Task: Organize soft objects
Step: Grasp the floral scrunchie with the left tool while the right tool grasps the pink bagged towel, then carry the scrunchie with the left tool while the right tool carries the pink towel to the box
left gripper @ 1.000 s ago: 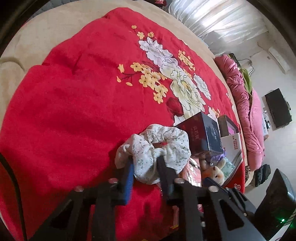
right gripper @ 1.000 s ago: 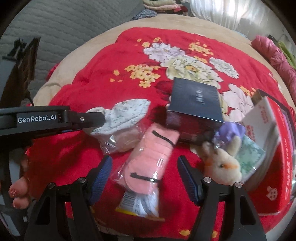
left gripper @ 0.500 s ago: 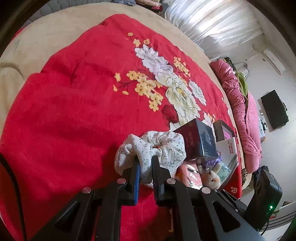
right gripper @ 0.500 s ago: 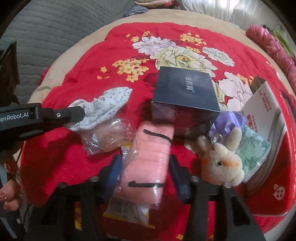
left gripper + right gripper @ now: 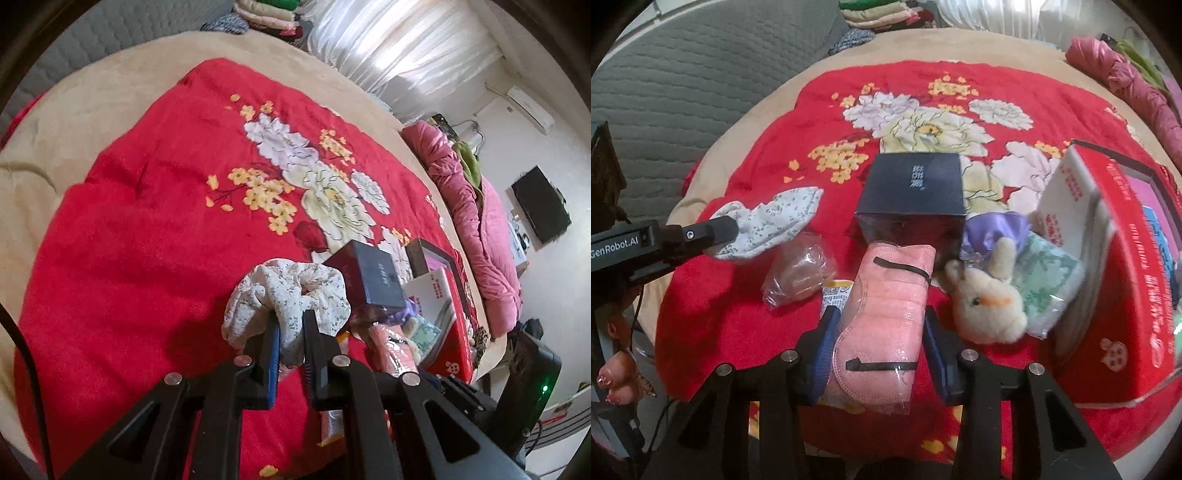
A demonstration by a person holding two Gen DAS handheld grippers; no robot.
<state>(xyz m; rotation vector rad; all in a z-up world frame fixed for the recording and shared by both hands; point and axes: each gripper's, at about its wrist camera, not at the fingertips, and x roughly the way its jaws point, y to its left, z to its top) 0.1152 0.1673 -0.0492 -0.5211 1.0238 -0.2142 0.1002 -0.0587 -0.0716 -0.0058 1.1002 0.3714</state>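
Note:
My left gripper is shut on a white floral scrunchie and holds it above the red floral blanket; the scrunchie also shows in the right wrist view, pinched by that gripper. My right gripper is shut on a pink cloth pack in clear wrap, its pads pressing both sides. A cream plush rabbit lies just right of the pack. A purple satin piece and a green patterned cloth pack lie behind the rabbit.
A dark box stands behind the pink pack. A clear bag with something brown lies to its left. An open red and white carton stands at the right. A pink quilt lies beyond the bed's edge.
My left gripper closed on the scrunchie and lifted it off the blanket. My right gripper moved forward and closed on the pink pack.

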